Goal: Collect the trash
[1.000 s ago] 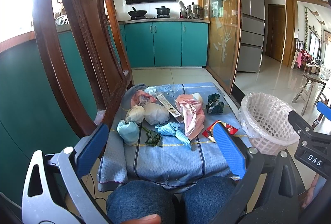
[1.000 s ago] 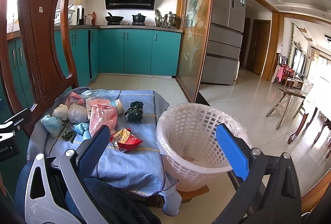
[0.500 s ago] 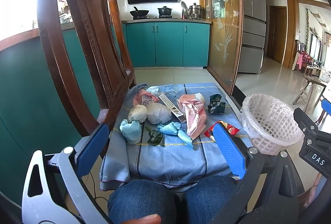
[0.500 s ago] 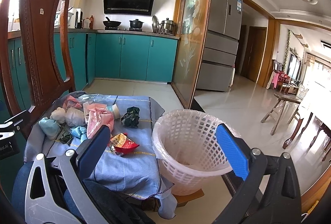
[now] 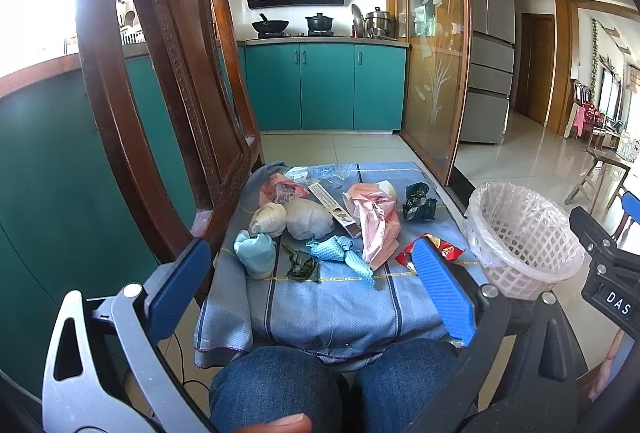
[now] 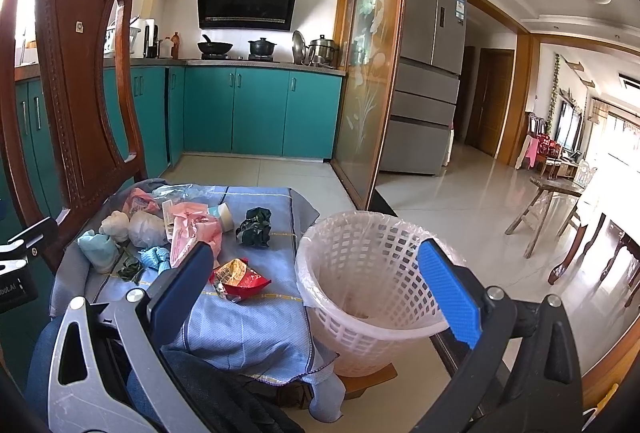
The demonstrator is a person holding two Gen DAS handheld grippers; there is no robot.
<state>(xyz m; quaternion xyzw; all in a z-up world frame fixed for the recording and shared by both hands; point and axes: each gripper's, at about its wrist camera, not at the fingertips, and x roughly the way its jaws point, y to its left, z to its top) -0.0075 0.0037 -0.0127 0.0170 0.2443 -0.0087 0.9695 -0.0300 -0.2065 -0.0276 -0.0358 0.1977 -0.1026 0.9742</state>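
Note:
Several pieces of trash lie on a blue cloth [image 5: 328, 309] over a low seat: a light blue wad [image 5: 256, 257], a white wad [image 5: 308, 219], a pink bag [image 5: 376, 225], a dark green wrapper [image 5: 418, 201] and a red snack wrapper [image 6: 240, 279]. A white lattice basket [image 6: 360, 297] with a clear liner stands right of the cloth. My left gripper [image 5: 310, 297] is open and empty, held back over the near edge of the cloth. My right gripper [image 6: 316, 289] is open and empty, in front of the basket's near rim.
A carved wooden chair back [image 5: 168, 105] rises at the left of the cloth. My knees in jeans [image 5: 304, 385] are just below the cloth. Teal cabinets [image 5: 320, 89] line the far wall. A glass sliding door [image 6: 368, 81] and a wooden stool [image 6: 548, 209] stand to the right.
Both grippers have drawn back and risen slightly, so the cloth and basket look a little farther away. Both stay open and empty. The trash has not moved.

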